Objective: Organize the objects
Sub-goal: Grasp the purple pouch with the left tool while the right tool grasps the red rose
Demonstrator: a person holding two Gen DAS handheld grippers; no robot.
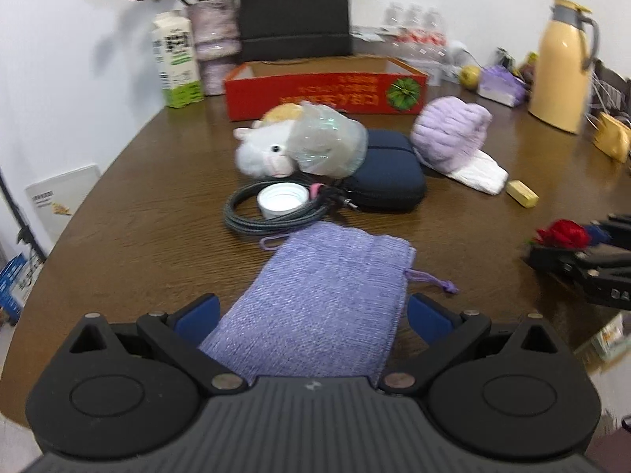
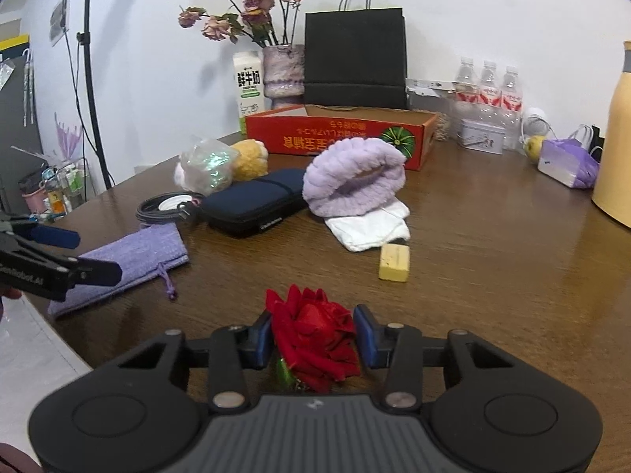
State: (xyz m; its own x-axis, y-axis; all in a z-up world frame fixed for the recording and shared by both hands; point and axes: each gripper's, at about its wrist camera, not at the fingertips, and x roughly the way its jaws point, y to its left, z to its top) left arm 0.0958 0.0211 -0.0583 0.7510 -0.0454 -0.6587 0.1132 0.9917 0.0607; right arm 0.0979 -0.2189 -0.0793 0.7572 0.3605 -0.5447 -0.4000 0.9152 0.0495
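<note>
- Nearest to us, at the near edge of the brown wooden table (image 2: 473, 236), our right gripper (image 2: 313, 335) has its blue pads against both sides of a red fabric rose (image 2: 315, 331); we read it as closed on the bloom, with a bit of green stem showing below.
- We judge the rose light and soft. The petals will crush and may slip, so a hold lower down, near the stem, would be safer than the bloom.
- Our left gripper (image 1: 311, 311) stands wide open over the near end of a flat lilac knitted drawstring pouch (image 1: 323, 295), also at the near edge; its pads sit beside the cloth and do not press on it.
- The pouch looks limp and light, with a thin cord trailing from its right side. It should fold when lifted, so a pinch across one end would suit it.
- Toward the middle lie a coiled grey cable (image 1: 272, 213) around a white plastic cap (image 1: 282, 199), touching a dark blue zip case (image 1: 388, 173).
- On the case leans a white plush toy in a clear wrapper (image 1: 299, 146); right of it, a fluffy lilac headband (image 1: 449, 138) rests on white folded cloth, with a small yellow block (image 1: 522, 193) just beside that.
- Farthest back, near the table's far edge, stands an open red cardboard box (image 1: 327, 90), which we take as the likely place for these things.
</note>
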